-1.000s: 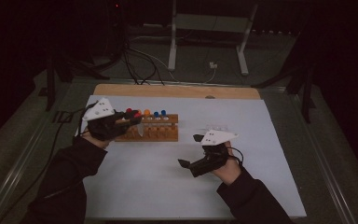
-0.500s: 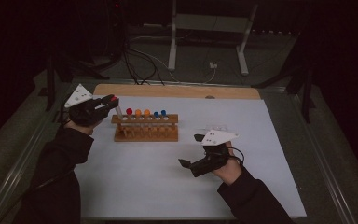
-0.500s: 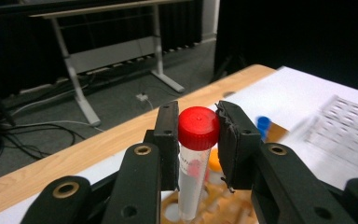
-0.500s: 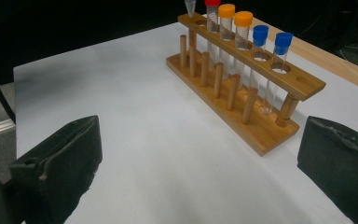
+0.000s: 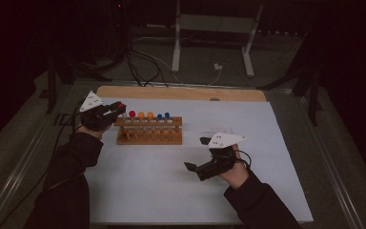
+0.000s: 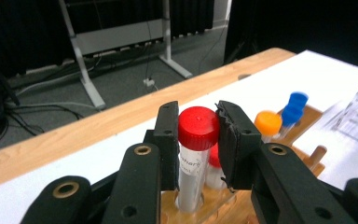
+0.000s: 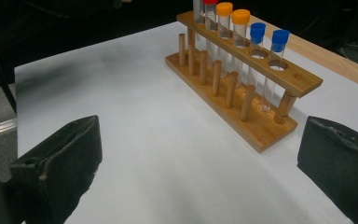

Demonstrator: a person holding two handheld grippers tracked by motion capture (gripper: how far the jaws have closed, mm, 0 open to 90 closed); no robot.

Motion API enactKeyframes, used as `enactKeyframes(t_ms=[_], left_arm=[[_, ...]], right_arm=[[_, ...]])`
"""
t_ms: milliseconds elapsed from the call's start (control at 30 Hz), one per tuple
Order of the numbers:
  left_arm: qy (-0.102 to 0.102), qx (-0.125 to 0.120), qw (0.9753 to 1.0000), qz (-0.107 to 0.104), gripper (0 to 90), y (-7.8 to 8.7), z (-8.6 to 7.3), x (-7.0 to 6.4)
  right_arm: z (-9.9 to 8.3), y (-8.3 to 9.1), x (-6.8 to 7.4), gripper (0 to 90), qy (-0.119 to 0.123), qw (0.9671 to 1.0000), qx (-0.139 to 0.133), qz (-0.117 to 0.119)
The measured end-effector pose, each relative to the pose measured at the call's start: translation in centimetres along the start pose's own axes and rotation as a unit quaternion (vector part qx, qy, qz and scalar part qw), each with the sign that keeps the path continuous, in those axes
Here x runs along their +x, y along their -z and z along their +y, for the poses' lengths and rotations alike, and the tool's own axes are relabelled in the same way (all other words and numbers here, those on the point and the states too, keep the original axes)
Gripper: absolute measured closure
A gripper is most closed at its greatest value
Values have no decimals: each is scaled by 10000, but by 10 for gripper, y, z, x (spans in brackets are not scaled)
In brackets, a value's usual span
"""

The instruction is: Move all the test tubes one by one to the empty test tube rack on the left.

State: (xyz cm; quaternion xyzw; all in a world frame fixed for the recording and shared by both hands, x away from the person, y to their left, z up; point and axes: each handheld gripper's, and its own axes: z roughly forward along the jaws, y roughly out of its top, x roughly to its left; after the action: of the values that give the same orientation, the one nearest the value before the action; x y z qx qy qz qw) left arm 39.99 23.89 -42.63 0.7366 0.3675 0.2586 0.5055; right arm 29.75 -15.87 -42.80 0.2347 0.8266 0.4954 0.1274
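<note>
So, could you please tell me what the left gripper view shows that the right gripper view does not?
The left gripper view shows the left claw closed on a red-capped tube at the rack's end hole, with printing on the tube's side and a metal stand on the floor behind. The right gripper view shows the open right claw above bare white table, the rack's row of pegs and its base. Both show the wooden rack, orange caps and blue caps.

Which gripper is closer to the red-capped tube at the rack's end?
Left. The left gripper has its fingers on either side of the red-capped tube in the wooden rack. The right gripper hovers open over the sheet, well away from it.
</note>
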Motion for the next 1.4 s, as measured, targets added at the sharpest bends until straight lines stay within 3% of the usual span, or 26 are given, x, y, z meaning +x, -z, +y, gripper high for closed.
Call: enactKeyframes(t_ms=[400,567,700,900,1000,1100,1333,1400], left_arm=[[66,326,9994,-46,718,-14,-21,0],[83,346,9992,-157,694,-9,-21,1],[112,289,9990,-326,412,5,-19,-3],[101,222,9977,-626,169,30,-23,-17],[130,198,9956,-912,103,40,-29,-28],[112,258,9916,-1264,35,46,-37,-39],[-106,369,9868,-1576,13,54,-57,-72],[-182,357,9864,-1596,10,56,-63,-80]], right_arm=[[-1,-1,0,0,2,10000,33,-11],[0,1,-1,0,-4,10000,11,-2],[0,2,0,0,17,10000,0,0],[-1,4,0,0,25,10000,-23,-27],[-3,4,0,0,26,10000,-22,-62],[-5,4,1,0,55,9999,-11,-109],[-10,5,2,0,92,9998,-2,-195],[-12,5,1,0,96,9997,10,-231]])
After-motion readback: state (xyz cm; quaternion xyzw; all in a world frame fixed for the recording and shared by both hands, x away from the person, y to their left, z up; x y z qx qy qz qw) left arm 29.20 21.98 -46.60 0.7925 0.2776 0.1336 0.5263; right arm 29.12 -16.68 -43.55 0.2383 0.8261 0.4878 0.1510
